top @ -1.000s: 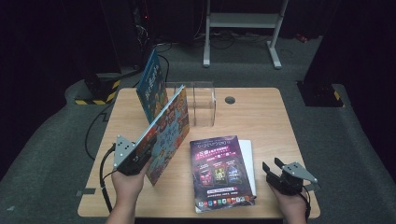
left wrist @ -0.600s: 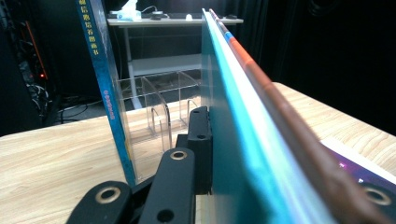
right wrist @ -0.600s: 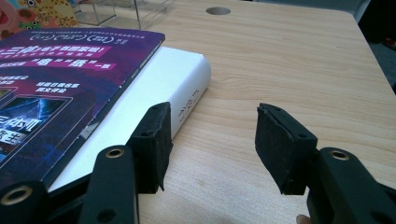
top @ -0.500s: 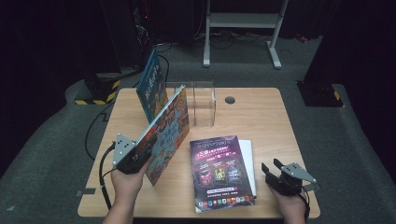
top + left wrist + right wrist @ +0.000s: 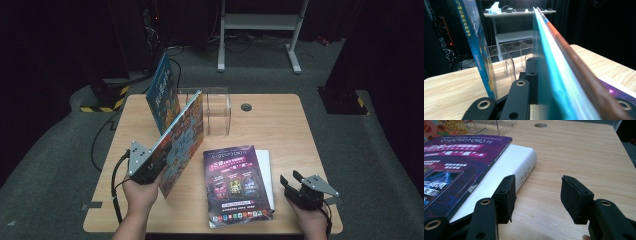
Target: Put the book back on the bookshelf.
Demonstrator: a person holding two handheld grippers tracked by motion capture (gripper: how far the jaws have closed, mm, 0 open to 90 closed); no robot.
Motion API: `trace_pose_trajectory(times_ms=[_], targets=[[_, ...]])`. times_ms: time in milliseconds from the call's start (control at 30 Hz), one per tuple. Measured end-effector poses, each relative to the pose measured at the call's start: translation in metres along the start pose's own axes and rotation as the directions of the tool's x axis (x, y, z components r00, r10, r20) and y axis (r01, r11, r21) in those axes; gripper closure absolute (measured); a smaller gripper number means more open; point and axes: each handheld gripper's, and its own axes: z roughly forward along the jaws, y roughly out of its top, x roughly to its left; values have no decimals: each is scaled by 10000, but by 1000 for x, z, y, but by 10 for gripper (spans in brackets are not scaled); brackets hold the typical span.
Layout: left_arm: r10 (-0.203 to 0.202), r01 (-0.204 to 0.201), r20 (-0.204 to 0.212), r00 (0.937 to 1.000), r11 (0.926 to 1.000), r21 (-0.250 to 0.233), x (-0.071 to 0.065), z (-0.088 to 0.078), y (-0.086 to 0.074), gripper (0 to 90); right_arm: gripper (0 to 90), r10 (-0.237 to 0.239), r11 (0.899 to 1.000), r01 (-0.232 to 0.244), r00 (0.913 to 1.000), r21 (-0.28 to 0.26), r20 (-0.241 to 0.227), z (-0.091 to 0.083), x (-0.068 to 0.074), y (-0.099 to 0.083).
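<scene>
Left tool (image 5: pixel 150 167): clamped tight on the lower edge of a thin colourful book (image 5: pixel 182 140), which it holds tilted, left of centre in the high view; in the left gripper view the book's edge runs up between the black jaws.
Right tool (image 5: pixel 300 187): jaws about half apart with nothing between them, resting at the lower right of the frame on the wooden surface (image 5: pixel 280 130).
Stand: a clear acrylic rack (image 5: pixel 212 107) sits at upper centre, just beyond the held book's far corner; a blue book (image 5: pixel 162 92) already leans upright at its left end.
Other items: a purple magazine (image 5: pixel 235 182) lies flat at lower centre on top of a white book (image 5: pixel 267 170).
Risk, slipping: the grip is on one thin edge only, so I'd judge the book could pivot or sag in the jaws as it swings toward the rack.
Risk, collision: its leading corner is near the blue book, and a nudge there could topple that one off the rack.
Risk, missing the slot: the dividers are transparent and hard to read, so the book may land on a wall rather than between them.
Change from a second ago: hardly any; the held book's tilt and place look the same, the right tool sits where it was, and the magazine has not shifted.
</scene>
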Motion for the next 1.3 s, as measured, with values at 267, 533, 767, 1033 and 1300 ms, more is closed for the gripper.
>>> trace_pose_trajectory(times_ms=[267, 533, 767, 1033, 1300], targets=[[-318, 318, 37, 9995, 9995, 44, 2, 6, 14, 812, 459, 150, 9999, -151, 9999, -53, -71, 0, -1, 0], [-456, 454, 126, 9989, 9989, 134, 8, 5, 27, 813, 459, 383, 9992, -383, 9992, -106, -83, -2, -5, 1], [-823, 821, -169, 9965, 9965, -127, 21, -5, 33, 813, 459, 520, 9985, -521, 9986, -143, -104, -3, -9, 2], [-983, 963, -761, 9922, 9949, -291, 32, -18, 38, 813, 463, 499, 9987, -501, 9986, -134, -176, -2, -8, 2], [-869, 842, -1211, 9888, 9961, -273, 30, -15, 46, 813, 466, 578, 9981, -582, 9982, -206, -169, -3, -11, 3]])
